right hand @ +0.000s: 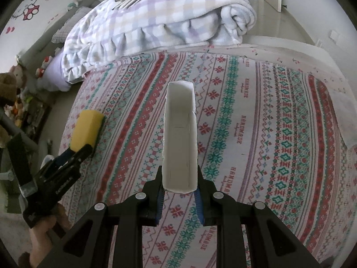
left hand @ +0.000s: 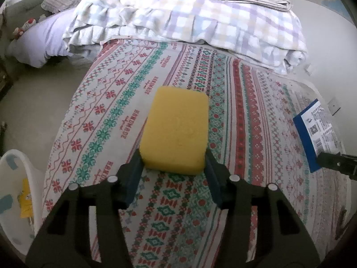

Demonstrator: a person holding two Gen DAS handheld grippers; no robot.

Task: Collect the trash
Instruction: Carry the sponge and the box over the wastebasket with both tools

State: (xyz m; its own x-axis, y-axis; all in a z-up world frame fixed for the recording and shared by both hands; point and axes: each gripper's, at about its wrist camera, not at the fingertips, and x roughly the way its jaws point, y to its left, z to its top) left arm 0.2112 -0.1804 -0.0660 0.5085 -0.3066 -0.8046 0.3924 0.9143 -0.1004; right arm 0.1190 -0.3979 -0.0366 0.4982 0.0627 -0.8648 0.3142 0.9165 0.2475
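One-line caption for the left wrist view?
Left gripper clamps a yellow sponge above the patterned bedspread.

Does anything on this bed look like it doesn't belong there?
Yes: a yellow sponge lies on the patterned bedspread, now between the left gripper jaws. The right gripper holds an opened white carton. Neither suits a bed.

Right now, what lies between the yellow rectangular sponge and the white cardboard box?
Only bare patterned bedsheet separates the yellow sponge from the white cardboard box, as the right wrist view shows.
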